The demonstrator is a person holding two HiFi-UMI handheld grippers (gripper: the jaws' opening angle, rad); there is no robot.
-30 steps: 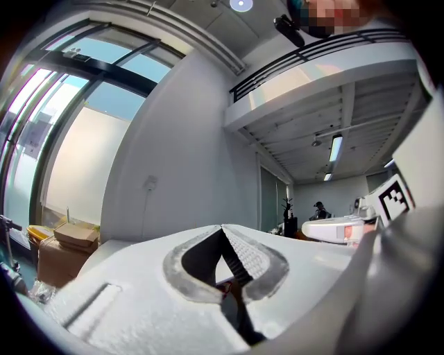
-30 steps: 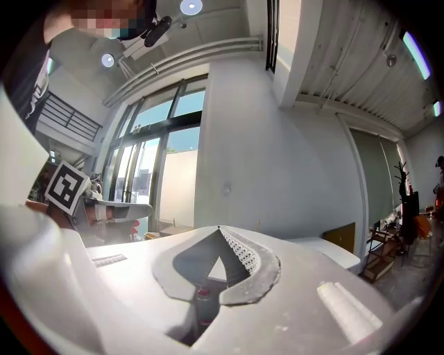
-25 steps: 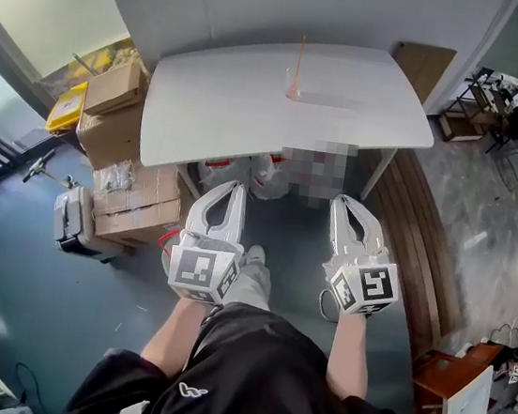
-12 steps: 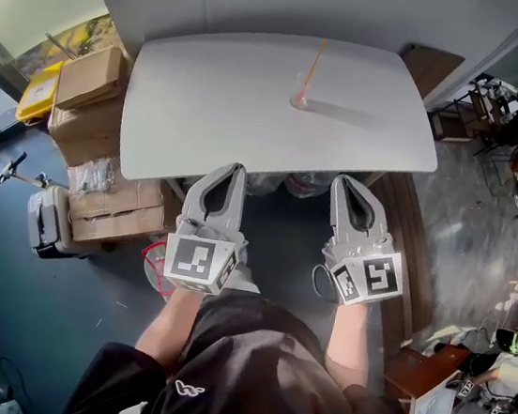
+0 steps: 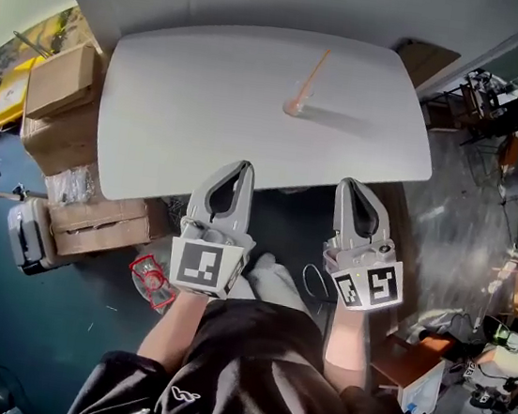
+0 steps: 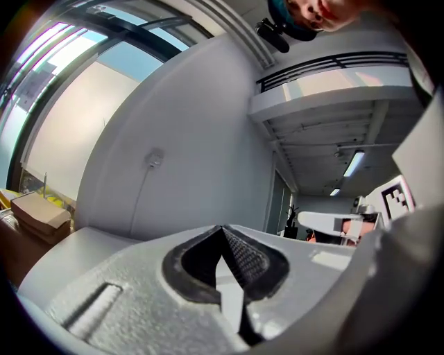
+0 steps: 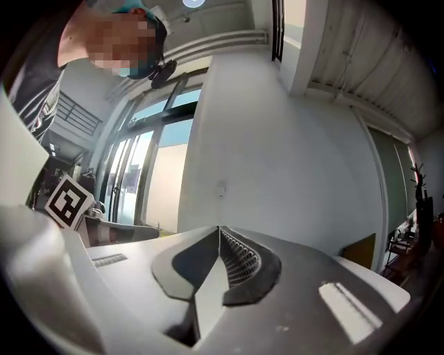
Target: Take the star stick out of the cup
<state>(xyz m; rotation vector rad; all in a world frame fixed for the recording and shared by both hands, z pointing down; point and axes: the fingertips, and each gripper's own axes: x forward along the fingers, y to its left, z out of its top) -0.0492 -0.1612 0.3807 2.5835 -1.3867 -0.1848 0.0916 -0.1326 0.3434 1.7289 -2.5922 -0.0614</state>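
Note:
In the head view a small clear cup [image 5: 293,107] stands on the white table [image 5: 195,117], right of its middle, with an orange stick [image 5: 312,73] leaning up out of it. My left gripper [image 5: 246,166] and right gripper [image 5: 348,183] are held side by side at the table's near edge, well short of the cup. Both are shut with nothing between the jaws. The left gripper view shows its tips [image 6: 222,229] meeting; the right gripper view shows the same [image 7: 219,229]. Neither gripper view shows the cup.
Cardboard boxes [image 5: 63,81] are stacked left of the table, with a grey case [image 5: 24,232] on the floor below them. A wooden board [image 5: 428,61] leans at the table's far right corner. Clutter and cables [image 5: 494,365] lie on the floor at right.
Both grippers have come forward to the table's near edge, and the table and cup now sit closer and lower in the head view. The jaws stay shut.

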